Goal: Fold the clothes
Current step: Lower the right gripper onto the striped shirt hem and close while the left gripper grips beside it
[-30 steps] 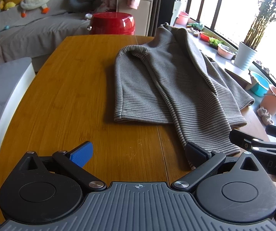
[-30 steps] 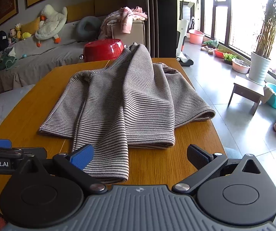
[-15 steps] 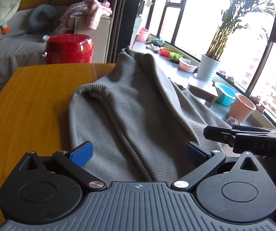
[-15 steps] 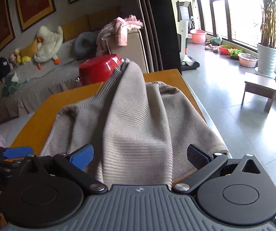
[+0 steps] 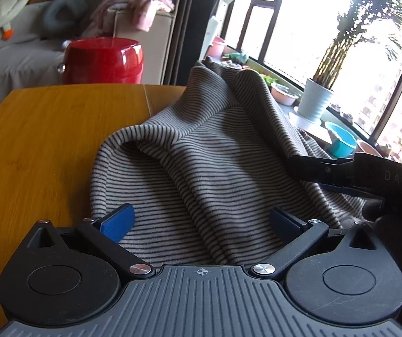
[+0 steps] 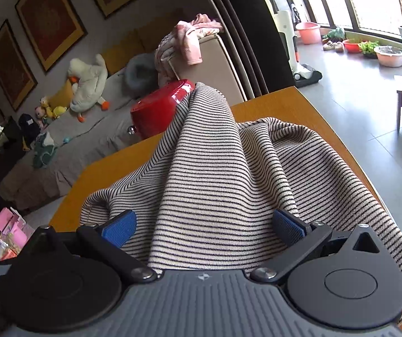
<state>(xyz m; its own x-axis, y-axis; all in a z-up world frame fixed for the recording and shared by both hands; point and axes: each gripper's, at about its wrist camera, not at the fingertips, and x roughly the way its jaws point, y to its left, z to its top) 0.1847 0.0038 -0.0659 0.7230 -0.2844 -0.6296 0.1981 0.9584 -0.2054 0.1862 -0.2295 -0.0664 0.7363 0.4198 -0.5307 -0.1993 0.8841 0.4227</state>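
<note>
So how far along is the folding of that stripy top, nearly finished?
Not nearly. The striped top lies rumpled on the wooden table, with no neat fold showing. In hand: the left gripper and right gripper are both open, with cloth between their fingers, seemingly about to pinch the near edge. Gripping, folding and smoothing are all left.

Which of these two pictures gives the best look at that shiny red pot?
The left wrist view: the red pot stands whole behind the table. In the right wrist view the striped garment covers part of it.
</note>
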